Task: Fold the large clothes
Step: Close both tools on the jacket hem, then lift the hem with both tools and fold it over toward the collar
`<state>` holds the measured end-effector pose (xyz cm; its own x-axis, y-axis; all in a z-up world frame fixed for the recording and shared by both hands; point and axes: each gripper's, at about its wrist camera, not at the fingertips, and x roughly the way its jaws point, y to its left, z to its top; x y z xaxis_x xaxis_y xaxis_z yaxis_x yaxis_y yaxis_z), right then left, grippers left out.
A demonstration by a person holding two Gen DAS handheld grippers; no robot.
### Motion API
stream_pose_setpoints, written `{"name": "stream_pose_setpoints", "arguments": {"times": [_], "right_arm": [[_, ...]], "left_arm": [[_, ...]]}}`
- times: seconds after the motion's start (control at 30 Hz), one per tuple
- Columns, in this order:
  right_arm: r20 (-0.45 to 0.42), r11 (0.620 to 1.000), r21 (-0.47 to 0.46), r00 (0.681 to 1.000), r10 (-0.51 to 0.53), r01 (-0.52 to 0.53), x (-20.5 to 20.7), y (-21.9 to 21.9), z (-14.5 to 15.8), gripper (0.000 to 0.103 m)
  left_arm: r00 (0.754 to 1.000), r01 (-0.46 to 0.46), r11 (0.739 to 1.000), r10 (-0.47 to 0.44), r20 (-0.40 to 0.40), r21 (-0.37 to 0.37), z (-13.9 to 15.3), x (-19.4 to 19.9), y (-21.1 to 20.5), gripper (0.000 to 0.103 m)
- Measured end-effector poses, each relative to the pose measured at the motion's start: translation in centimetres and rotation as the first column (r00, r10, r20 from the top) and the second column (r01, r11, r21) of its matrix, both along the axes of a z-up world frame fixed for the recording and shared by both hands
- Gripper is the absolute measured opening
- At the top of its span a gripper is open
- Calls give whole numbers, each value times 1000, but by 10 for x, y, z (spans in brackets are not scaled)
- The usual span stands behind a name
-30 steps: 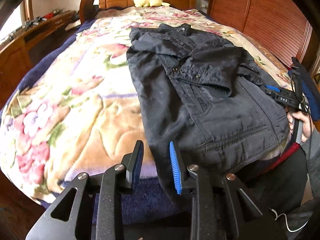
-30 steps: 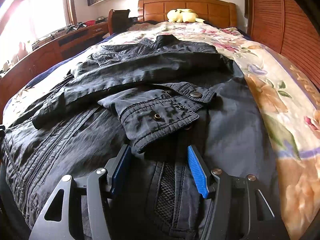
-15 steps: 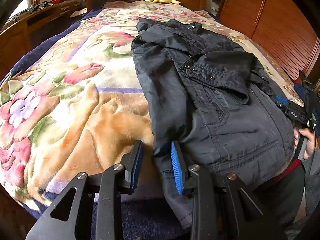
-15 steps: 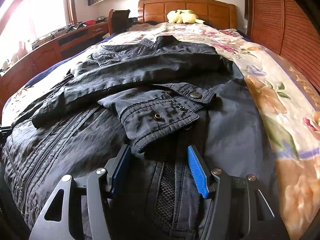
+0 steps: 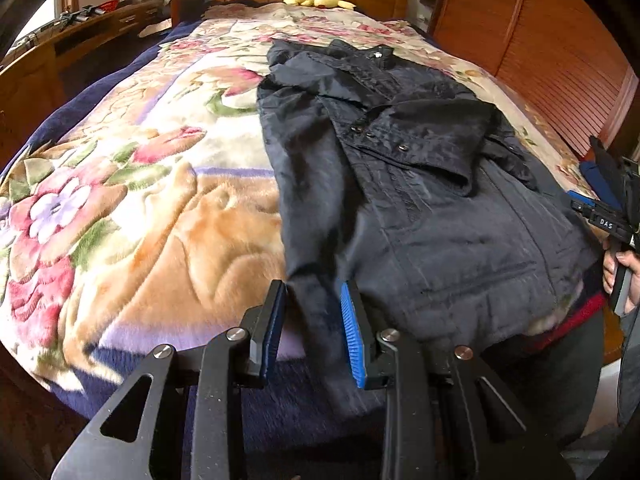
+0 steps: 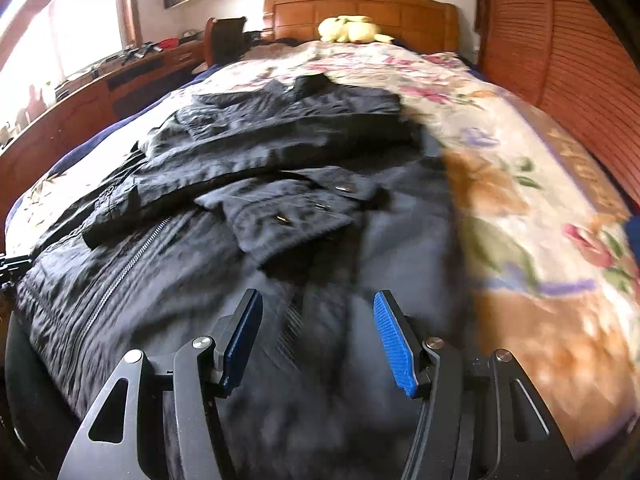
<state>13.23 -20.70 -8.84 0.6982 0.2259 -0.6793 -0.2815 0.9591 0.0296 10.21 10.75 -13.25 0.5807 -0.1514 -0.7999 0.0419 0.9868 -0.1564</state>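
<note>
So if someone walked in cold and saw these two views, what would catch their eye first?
Probably the dark jacket, spread lengthwise on the bright floral blanket with its sleeves folded across the front. Next, the blue-padded left gripper and right gripper, both open at the jacket's near hem. Last, the yellow plush toy against the wooden headboard.

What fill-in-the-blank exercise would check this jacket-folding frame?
1. The dark jacket lies on a blanket printed with ____.
2. By the headboard sits a ____ plush toy.
3. The left tongs have their blue pads on either side of the jacket's ____ edge.
4. Both sleeves are folded ____ the jacket's front.

Missing words: flowers; yellow; bottom; across
</note>
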Motion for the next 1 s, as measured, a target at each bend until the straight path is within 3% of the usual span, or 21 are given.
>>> {"name": "stream_pose_setpoints", "arguments": {"times": [0.2,0.37,0.67,0.77,0.83,1.0], "right_arm": [[-48,997,-52,997,-67,65,-25,-47,1,60],[-105,994,-12,989,-105,104,-30,-75,-12,60],[-103,997,35,993,-64,68,-31,-68,-25,59],[-92,998,31,995,-43,46,-32,-66,-30,42],[-92,998,65,996,-15,21,-33,-68,-29,25],[1,998,67,1000,6,-6,-45,-66,-8,15]], "left_arm": [[1000,13,1000,-13,-11,-21,0,-9,0,29],[1000,4,999,-5,-17,-41,-4,-11,1,29],[1000,17,1000,-17,17,-10,-5,-15,-5,29],[999,20,1000,-20,44,-8,-3,-18,-2,15],[998,24,999,-22,64,-31,4,-21,1,8],[986,44,999,-44,163,3,40,-30,-6,7]]}}
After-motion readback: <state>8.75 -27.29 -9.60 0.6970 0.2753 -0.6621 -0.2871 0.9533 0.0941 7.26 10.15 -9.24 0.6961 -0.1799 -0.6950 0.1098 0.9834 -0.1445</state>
